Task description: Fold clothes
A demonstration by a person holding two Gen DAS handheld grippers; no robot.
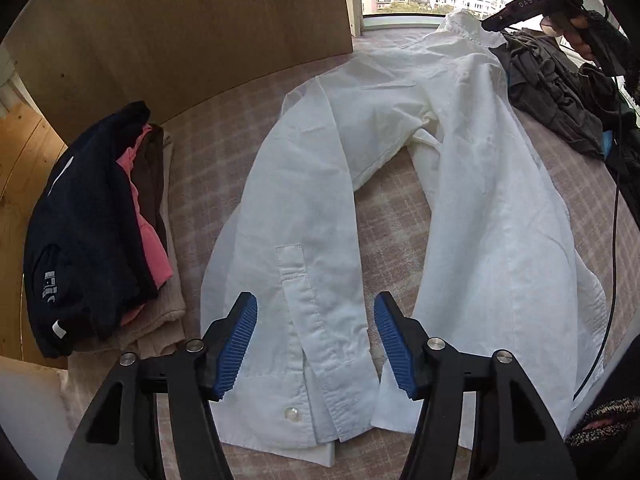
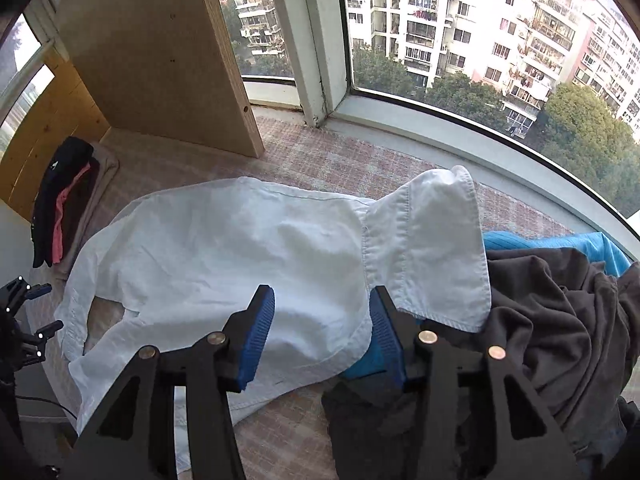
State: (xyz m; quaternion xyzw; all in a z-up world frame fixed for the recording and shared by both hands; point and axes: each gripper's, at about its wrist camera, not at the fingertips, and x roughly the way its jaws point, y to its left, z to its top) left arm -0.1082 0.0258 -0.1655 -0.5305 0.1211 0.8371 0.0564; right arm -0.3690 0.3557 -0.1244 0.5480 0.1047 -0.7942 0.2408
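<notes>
A white button shirt (image 1: 472, 168) lies spread on the pink checked surface (image 1: 224, 120), one sleeve laid across toward me. My left gripper (image 1: 316, 344) is open, its blue pads either side of the sleeve cuff (image 1: 332, 364), not closed on it. In the right wrist view the shirt (image 2: 224, 248) lies ahead with its collar (image 2: 432, 248) raised. My right gripper (image 2: 322, 336) is open over the shirt's shoulder near the collar. The right gripper also shows in the left wrist view (image 1: 532, 4) at the far collar end.
A stack of folded clothes (image 1: 96, 224), dark blue on top, sits at the left by a wooden panel (image 1: 180, 32). A heap of dark grey clothes (image 2: 552, 320) over something blue (image 2: 600, 248) lies at the right. Windows (image 2: 460, 40) run along the far edge.
</notes>
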